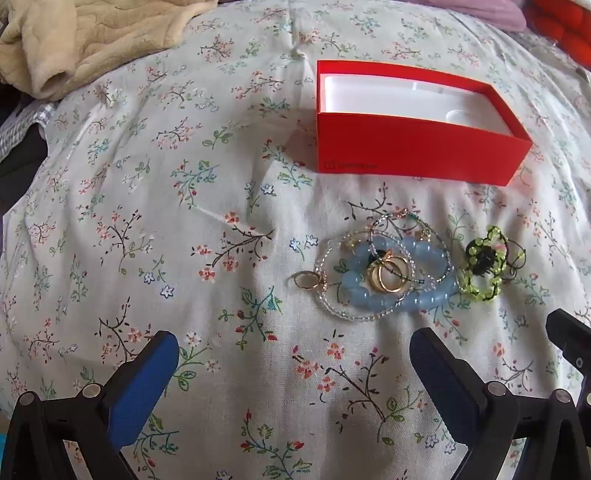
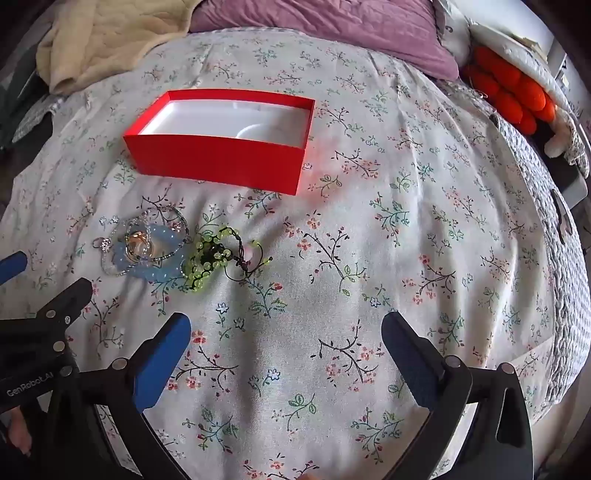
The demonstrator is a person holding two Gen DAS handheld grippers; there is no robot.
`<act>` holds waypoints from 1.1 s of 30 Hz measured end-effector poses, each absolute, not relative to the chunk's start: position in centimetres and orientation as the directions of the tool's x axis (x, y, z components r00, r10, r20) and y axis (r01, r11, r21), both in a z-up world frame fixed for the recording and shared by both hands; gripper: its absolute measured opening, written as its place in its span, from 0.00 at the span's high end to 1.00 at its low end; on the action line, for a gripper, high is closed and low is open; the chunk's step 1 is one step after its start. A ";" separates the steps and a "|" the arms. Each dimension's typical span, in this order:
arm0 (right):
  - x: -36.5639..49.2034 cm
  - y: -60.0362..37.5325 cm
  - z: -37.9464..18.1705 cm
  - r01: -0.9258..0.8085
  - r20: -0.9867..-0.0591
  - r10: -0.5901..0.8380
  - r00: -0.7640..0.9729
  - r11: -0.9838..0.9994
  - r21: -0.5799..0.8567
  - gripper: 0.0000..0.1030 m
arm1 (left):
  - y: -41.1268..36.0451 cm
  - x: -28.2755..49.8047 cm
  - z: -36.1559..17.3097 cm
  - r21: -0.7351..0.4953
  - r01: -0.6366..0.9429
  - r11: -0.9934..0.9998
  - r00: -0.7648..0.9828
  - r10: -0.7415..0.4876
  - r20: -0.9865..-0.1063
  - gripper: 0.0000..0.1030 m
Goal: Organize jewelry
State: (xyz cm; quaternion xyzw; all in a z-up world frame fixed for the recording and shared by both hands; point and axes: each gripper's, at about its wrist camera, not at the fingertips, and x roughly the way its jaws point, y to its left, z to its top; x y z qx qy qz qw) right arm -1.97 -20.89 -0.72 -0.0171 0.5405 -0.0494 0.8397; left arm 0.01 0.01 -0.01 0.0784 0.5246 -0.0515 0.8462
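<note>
A bedroom in a home, seen from just above a made bed.

A floral bedspread (image 2: pixel 369 258) covers the mattress, with a purple pillow (image 2: pixel 332 29) at the head, a rumpled cream blanket (image 1: pixel 92 40) beside it, and a quilted grey cover (image 2: pixel 554 258) along one edge.

Two black plastic grippers, left gripper (image 1: pixel 293 354) and right gripper (image 2: pixel 286 332). Blue textured pads (image 2: pixel 162 363) on inner finger faces. Round silver screws at finger joints. White "GenRobot.AI" lettering on left gripper's body, seen at near left of right view.
</note>
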 end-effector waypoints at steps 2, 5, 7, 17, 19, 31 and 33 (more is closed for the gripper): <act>-2.0 -21.0 -0.6 0.066 -0.908 -0.101 0.408 0.995 -0.081 0.00 | 0.0 0.0 0.0 0.079 0.172 0.982 0.445 -0.006 -0.896 0.00; -1.9 -21.2 -0.6 0.063 -0.914 -0.085 0.396 0.996 -0.065 0.00 | 0.0 0.1 0.0 0.085 0.178 0.980 0.450 -0.004 -0.893 0.00; -1.9 -21.2 -0.6 0.063 -0.913 -0.083 0.399 0.996 -0.063 0.00 | 0.1 -0.2 -0.3 0.085 0.179 0.980 0.451 -0.005 -0.893 0.00; -1.9 -21.0 -0.9 0.066 -0.914 -0.085 0.397 0.996 -0.064 0.00 | -0.1 -0.3 -0.3 0.091 0.177 0.980 0.456 0.000 -0.890 0.01; -1.8 -21.0 -0.9 0.066 -0.914 -0.085 0.396 0.996 -0.064 0.00 | -0.1 -0.3 -0.3 0.091 0.178 0.980 0.456 0.000 -0.890 0.00; -1.8 -21.0 -0.9 0.066 -0.915 -0.084 0.394 0.996 -0.063 0.00 | -0.3 -0.5 -0.4 0.092 0.182 0.979 0.455 -0.001 -0.891 0.00; -1.8 -21.0 -0.9 0.066 -0.915 -0.084 0.395 0.996 -0.063 0.00 | -0.3 -0.5 -0.4 0.093 0.184 0.979 0.454 0.000 -0.891 0.01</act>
